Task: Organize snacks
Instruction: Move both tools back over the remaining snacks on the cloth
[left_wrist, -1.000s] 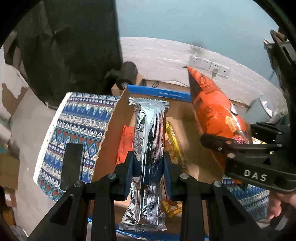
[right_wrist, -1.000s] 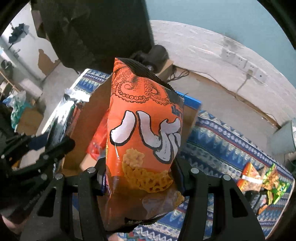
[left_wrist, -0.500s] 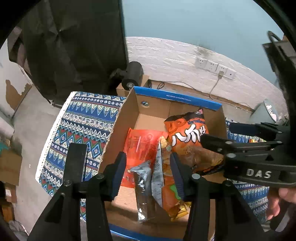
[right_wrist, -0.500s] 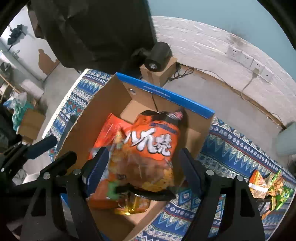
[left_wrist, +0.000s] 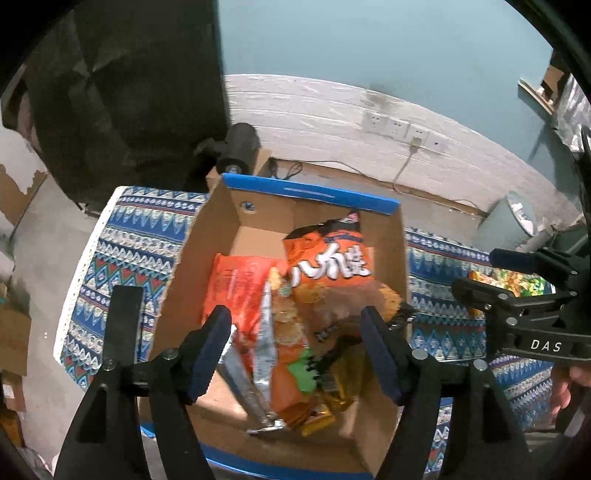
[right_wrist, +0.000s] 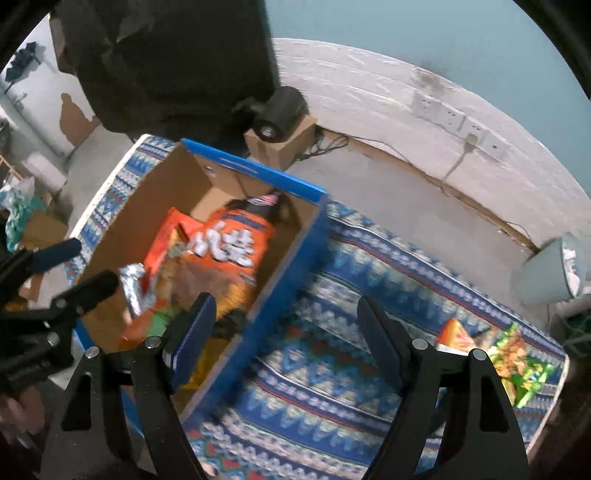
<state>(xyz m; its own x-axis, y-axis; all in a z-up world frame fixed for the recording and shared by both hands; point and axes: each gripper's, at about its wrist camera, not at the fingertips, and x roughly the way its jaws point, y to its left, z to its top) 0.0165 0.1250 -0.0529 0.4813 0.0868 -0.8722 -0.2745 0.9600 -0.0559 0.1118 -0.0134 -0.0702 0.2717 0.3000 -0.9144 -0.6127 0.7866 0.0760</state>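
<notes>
A cardboard box with a blue rim (left_wrist: 310, 192) (right_wrist: 255, 171) stands on a blue patterned cloth (left_wrist: 133, 236) (right_wrist: 369, 295). Inside lie several snack packs: a large orange bag with white characters (left_wrist: 328, 266) (right_wrist: 229, 251), a silver packet (left_wrist: 258, 369) (right_wrist: 131, 284) and a flat orange pack (left_wrist: 236, 284). My left gripper (left_wrist: 297, 349) is open and empty above the box. My right gripper (right_wrist: 284, 332) is open and empty over the box's right wall; it also shows in the left wrist view (left_wrist: 517, 295). More snack bags (right_wrist: 491, 350) lie on the cloth at right.
A black camera on a small cardboard block (right_wrist: 280, 118) (left_wrist: 236, 147) stands behind the box. A grey bin (right_wrist: 546, 273) (left_wrist: 509, 221) is at the far right. A white wall with sockets (left_wrist: 399, 125) and a dark cloth (left_wrist: 129, 92) lie behind.
Both grippers opened and dropped their loads: the silver packet and the orange bag now lie in the box. The right gripper has since swung right, toward the cloth.
</notes>
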